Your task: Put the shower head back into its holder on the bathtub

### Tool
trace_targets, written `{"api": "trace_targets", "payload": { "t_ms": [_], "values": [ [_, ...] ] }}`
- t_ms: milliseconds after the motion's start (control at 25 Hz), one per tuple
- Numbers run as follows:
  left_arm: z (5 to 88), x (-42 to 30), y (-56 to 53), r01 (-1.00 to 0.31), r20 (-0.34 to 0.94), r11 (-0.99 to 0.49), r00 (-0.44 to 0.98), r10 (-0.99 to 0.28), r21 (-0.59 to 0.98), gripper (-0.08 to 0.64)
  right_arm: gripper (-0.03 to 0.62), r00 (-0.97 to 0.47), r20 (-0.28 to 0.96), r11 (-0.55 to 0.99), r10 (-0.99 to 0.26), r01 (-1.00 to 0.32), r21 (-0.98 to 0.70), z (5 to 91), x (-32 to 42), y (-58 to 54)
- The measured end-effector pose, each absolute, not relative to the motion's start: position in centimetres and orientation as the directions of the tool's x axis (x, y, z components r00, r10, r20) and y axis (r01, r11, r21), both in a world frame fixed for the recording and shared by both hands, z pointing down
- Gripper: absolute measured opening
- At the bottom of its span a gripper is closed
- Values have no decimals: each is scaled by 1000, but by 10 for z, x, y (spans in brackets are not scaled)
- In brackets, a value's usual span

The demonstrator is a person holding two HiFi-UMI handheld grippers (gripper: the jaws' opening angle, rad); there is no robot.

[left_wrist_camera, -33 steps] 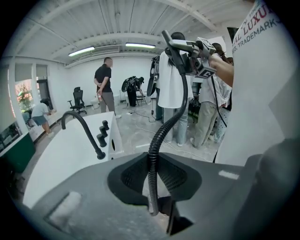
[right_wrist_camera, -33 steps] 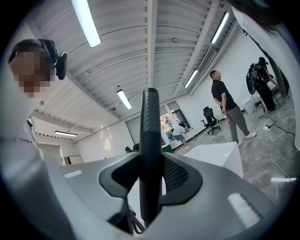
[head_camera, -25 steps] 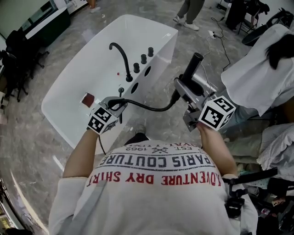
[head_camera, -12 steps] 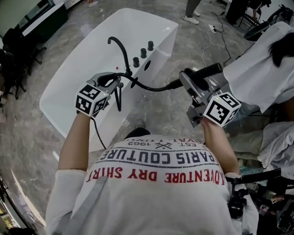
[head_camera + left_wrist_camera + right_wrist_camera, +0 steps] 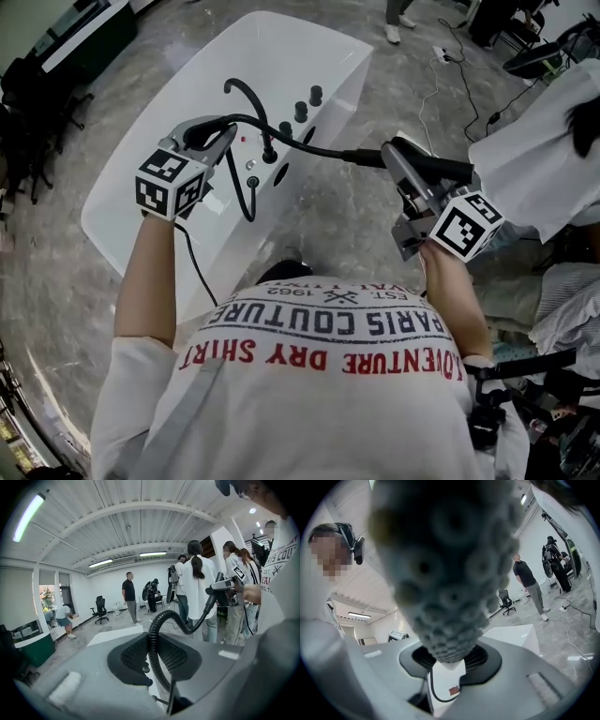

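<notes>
Black corrugated hose (image 5: 309,147) sits pinched in the left gripper's (image 5: 217,131) fingers; the right gripper's (image 5: 412,173) fingers clamp the shower head (image 5: 450,169) — well right of the left fingers, off the white bathtub (image 5: 131,187).

the black hose (image 5: 323,150) spans the gap between your left gripper (image 5: 214,134) and right gripper (image 5: 405,161). it crosses the deck of the bathtub (image 5: 309,42) just beside the curved spout (image 5: 249,101) and the knobs (image 5: 300,111), which crowd that corner. a slack loop of it hangs before the tub's side wall. the basin left of the spout lies open, as does the floor (image 5: 347,214) between tub and you. a person in white (image 5: 534,141) stands close on your right.
</notes>
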State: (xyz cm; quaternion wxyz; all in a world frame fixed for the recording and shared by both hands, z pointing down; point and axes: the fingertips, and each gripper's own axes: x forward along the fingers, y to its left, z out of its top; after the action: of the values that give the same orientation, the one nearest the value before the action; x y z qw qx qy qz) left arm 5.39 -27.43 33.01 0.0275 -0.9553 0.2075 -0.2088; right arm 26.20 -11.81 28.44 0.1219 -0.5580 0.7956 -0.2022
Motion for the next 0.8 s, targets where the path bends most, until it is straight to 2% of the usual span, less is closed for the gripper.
{"api": "trace_targets", "payload": {
  "t_ms": [440, 600, 800],
  "values": [
    [295, 62, -347, -388, 360, -905, 830, -426, -175, 64, 126, -348, 10, 301, -938, -824, -480, 270, 264, -178],
    [311, 59, -382, -381, 404, -904, 809, -427, -193, 64, 126, -359, 21, 304, -933, -820, -485, 273, 256, -210],
    [341, 61, -391, -385, 437, -916, 808, -395, -116, 64, 126, -365, 50, 294, -930, -817, -496, 282, 254, -225]
  ]
}}
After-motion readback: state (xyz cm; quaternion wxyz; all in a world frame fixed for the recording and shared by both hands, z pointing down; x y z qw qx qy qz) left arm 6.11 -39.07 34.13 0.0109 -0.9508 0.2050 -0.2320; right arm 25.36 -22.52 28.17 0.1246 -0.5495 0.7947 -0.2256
